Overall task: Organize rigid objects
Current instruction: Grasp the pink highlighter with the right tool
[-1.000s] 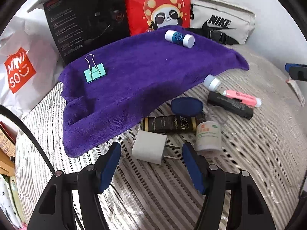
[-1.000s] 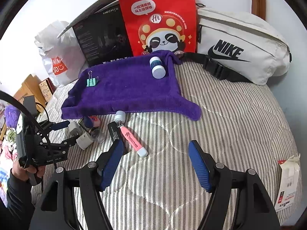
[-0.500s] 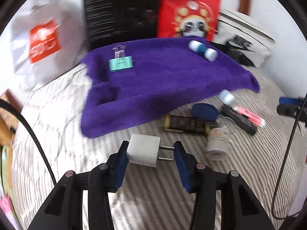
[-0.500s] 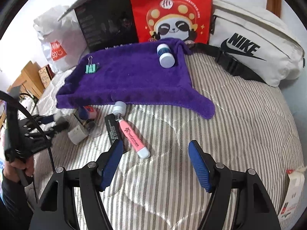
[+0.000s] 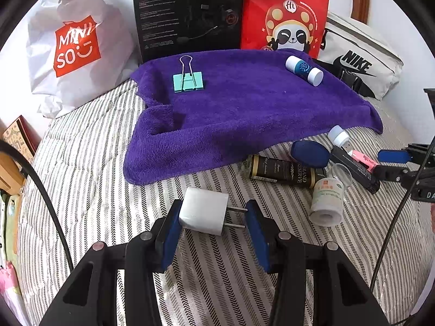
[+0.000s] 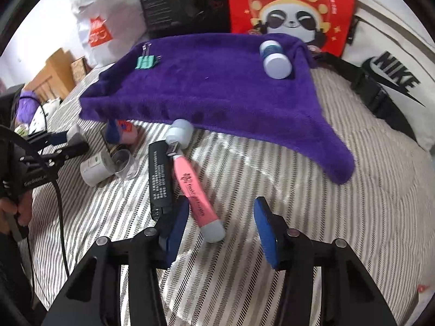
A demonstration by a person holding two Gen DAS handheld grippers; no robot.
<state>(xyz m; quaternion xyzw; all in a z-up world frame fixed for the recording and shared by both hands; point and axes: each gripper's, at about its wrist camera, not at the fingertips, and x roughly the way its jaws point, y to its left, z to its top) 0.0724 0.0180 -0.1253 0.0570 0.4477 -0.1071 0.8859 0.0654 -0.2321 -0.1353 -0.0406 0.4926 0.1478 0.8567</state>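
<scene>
One striped quilted bedspread (image 5: 89, 163) carries a purple plush towel (image 5: 244, 114), with bare stripes toward its right edge. Left gripper (image 5: 214, 214) clamps the white plug adapter (image 5: 204, 213). Right gripper (image 6: 220, 225), jaws just narrowing, straddles the pink tube (image 6: 194, 193) without pinching it.

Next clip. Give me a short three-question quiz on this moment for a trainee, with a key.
1. What sits between the pads of the left claw? A) a roll of tape B) white charger plug C) a spoon
2. True or false: the teal binder clip lies on the purple towel.
3. How many items lie on the purple towel?

Key: 1 B; the jaws have just been closing on it. 2 true. 3 two: the teal binder clip and the white-capped bottle.
</scene>
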